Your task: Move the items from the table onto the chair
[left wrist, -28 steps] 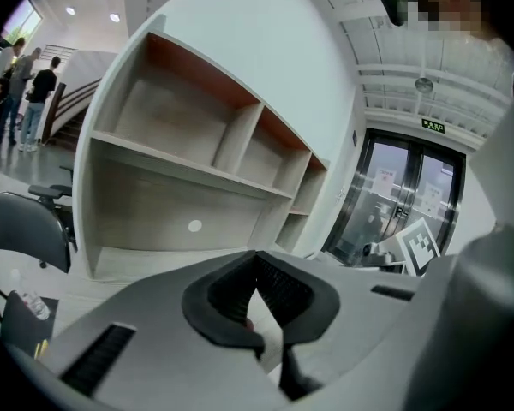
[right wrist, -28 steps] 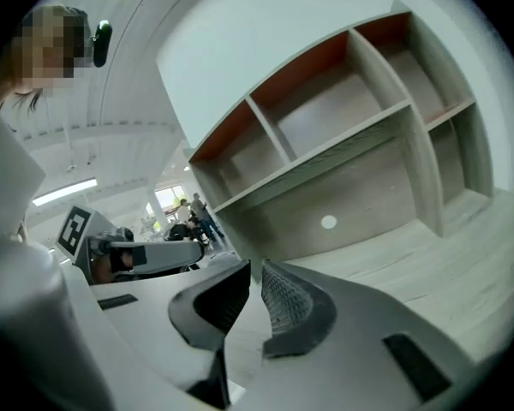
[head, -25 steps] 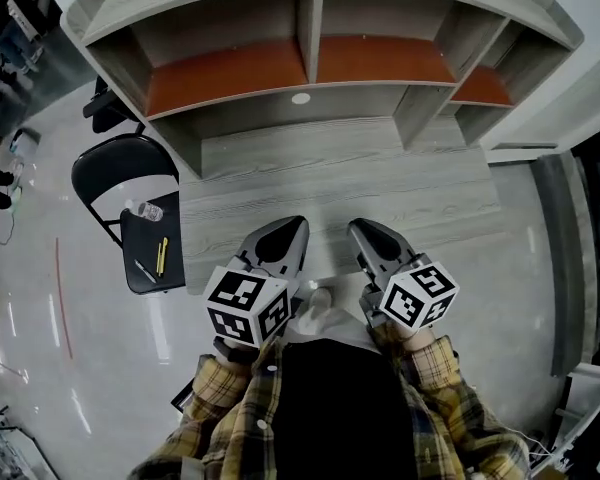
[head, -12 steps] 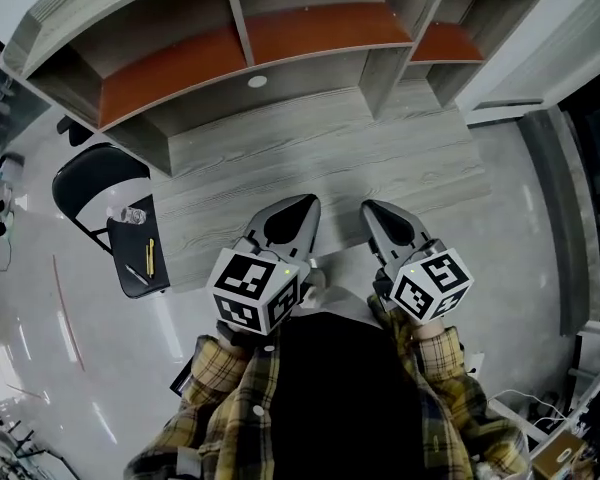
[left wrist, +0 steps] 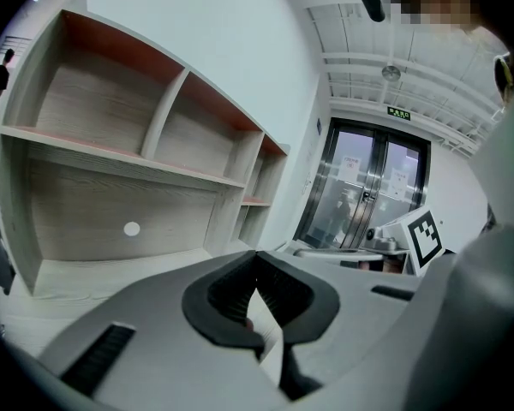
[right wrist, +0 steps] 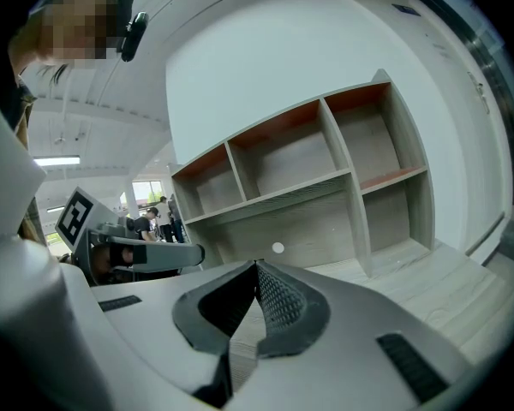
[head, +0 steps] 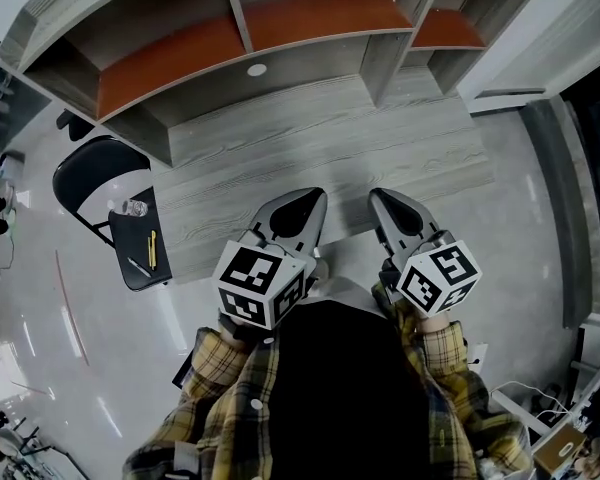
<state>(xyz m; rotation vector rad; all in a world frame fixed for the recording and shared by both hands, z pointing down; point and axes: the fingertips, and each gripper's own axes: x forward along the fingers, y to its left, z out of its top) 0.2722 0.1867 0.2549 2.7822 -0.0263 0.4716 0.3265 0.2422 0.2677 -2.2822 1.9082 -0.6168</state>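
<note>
At the near edge of the grey wood-grain table (head: 310,148) we hold both tools low and side by side, tips aimed at the shelf unit. Our left gripper (head: 305,204) has its jaws pressed together with only their own dark pads meeting, and our right gripper (head: 388,204) is closed the same way, gripping no object. Behind the table top, the grey shelf unit (head: 242,30) has open compartments floored with bare reddish-brown boards, and a small white round disc (head: 257,69) sits on its back panel. Well to our left stands the black folding chair (head: 85,166). Its flat black seat (head: 130,238) carries a clear plastic bottle (head: 133,207) at the far end, a yellow pen (head: 152,249) in the middle and a pale slim pen (head: 138,267) just beside it.
</note>
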